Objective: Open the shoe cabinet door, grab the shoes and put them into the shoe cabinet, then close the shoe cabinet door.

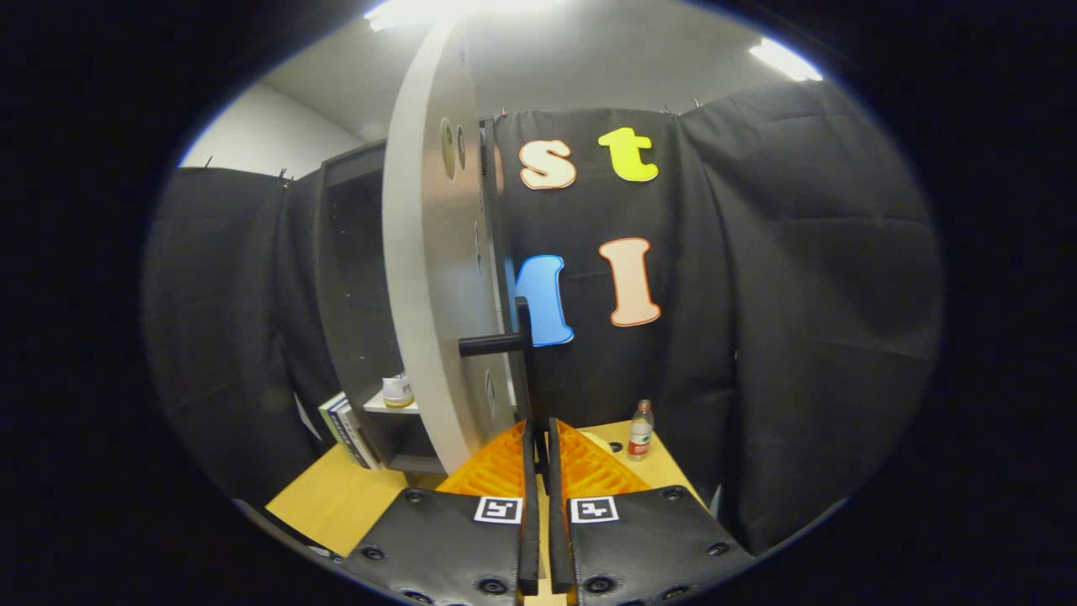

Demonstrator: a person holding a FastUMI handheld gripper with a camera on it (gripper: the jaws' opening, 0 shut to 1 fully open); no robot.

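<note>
Just ahead of the gripper (539,438), the fingers stood nearly together, pinched on the lower end of the dark handle (523,362) of the door (429,252), which stood ajar. Opening it well looked a matter of keeping that pinch firm and following the door's arc, not dragging straight back. Beyond, the cabinet (353,252) stood on the counter (336,497); no shoes could be made out.

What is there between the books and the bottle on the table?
In the gripper view, the open cabinet door stands between the books and the bottle, with the gripper closed on its handle.
</note>
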